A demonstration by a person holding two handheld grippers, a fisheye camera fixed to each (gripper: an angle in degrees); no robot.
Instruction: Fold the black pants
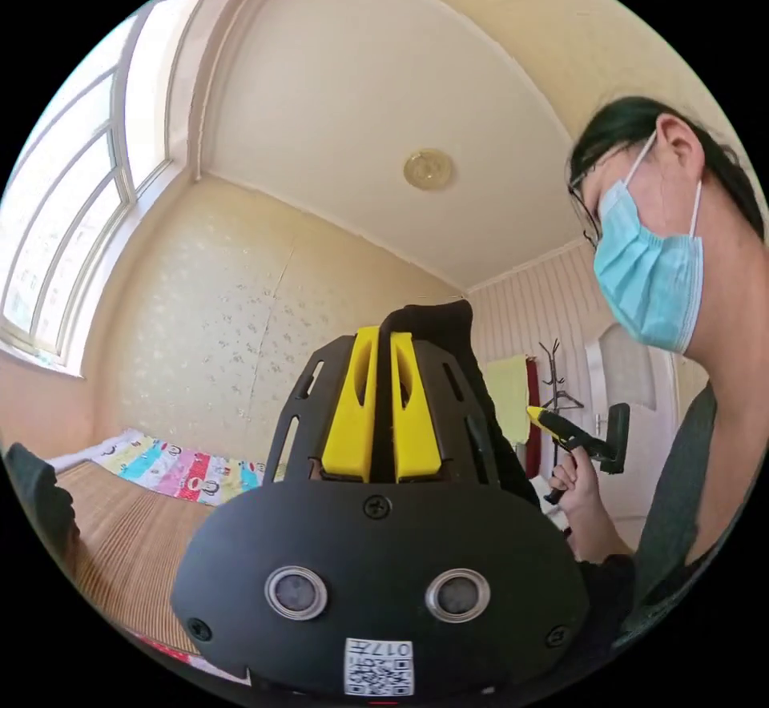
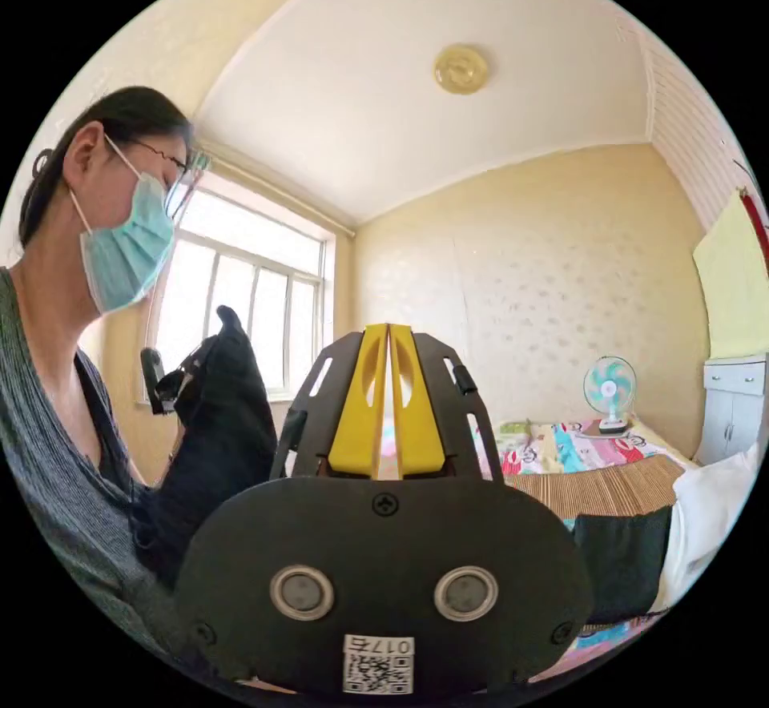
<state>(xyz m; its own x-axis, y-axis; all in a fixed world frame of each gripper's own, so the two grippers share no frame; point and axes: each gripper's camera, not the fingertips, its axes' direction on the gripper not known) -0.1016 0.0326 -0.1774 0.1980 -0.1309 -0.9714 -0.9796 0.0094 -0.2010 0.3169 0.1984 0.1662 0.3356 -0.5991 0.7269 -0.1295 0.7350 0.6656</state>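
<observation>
Fan [image 2: 609,392] stands on bed [image 2: 609,484] behind folded cloth [image 2: 621,560]

Counted across both views: two grippers, left gripper [image 1: 383,343] and right gripper [image 2: 388,335], two yellow jaws seen on each. One pair of black pants [image 1: 448,339] is counted. One person [image 2: 72,388], one ceiling lamp [image 2: 460,69], one window [image 2: 240,299], one desk fan [image 2: 609,389], one coat rack [image 1: 555,388] and one bed with a woven mat [image 1: 120,532] are seen.
</observation>
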